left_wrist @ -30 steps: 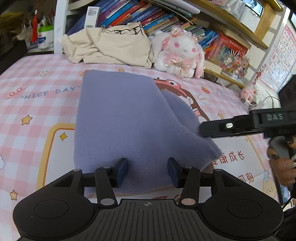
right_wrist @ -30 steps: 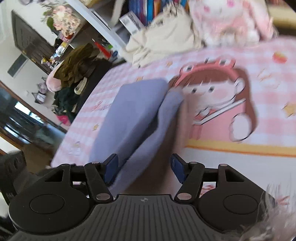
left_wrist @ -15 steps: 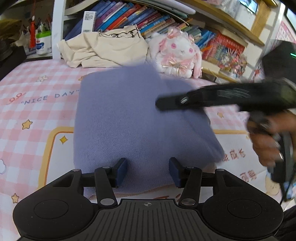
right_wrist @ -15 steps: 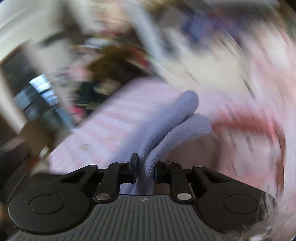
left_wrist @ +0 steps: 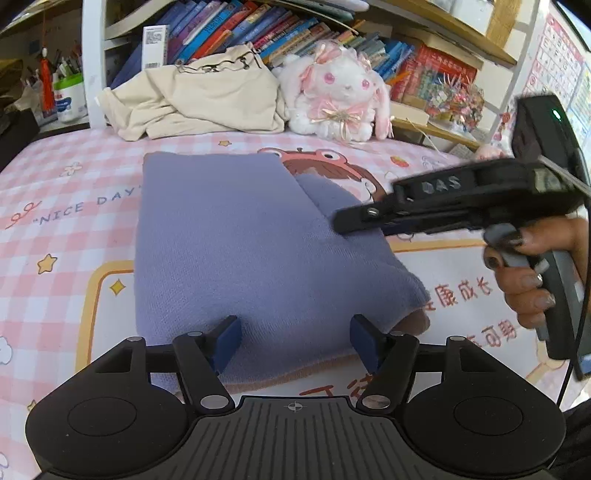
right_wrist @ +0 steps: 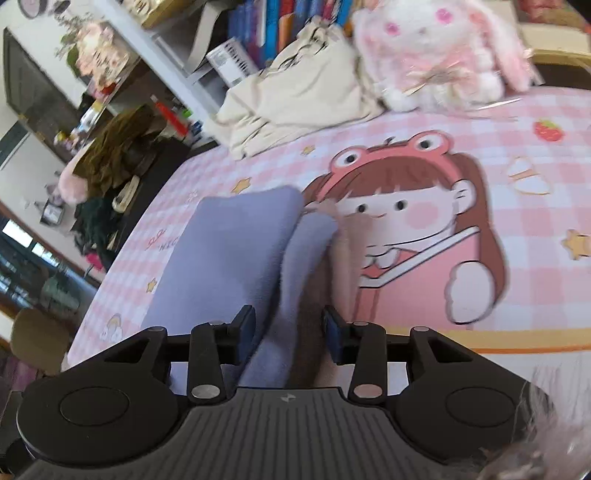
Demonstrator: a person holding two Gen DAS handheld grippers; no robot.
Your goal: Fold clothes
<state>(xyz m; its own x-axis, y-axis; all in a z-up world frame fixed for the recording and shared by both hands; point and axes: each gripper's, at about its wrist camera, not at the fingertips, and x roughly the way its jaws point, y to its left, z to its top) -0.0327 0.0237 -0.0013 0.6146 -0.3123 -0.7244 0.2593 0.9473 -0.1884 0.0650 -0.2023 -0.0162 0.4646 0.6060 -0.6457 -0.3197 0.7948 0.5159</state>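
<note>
A folded lavender garment (left_wrist: 236, 243) is laid on a pink checked sheet (left_wrist: 66, 206). The left gripper (left_wrist: 295, 338) is seen opening wide over its near edge. The right gripper (right_wrist: 290, 328) is opening too, its fingers parted around a fold without pressing it.

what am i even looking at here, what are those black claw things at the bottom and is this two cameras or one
There are two cameras, one on each tool. A person holds a hand-held gripper in each hand; each has two fingers with blue pads, and its camera looks forward along them, so the black shape at the bottom of each picture is the tool itself.

The left wrist view shows the left hand-held gripper in front of a folded purple garment on a pink checked cartoon bed cover. Its jaws are opening and the pads do not press the cloth. To its right you see the right hand-held gripper from the side, held by the person's hand.

The right wrist view looks along the right tool: its jaws are opening too, with the garment's edge between the pads, not squeezed.

Behind lie a cream garment, a plush rabbit and a bookshelf.
</note>
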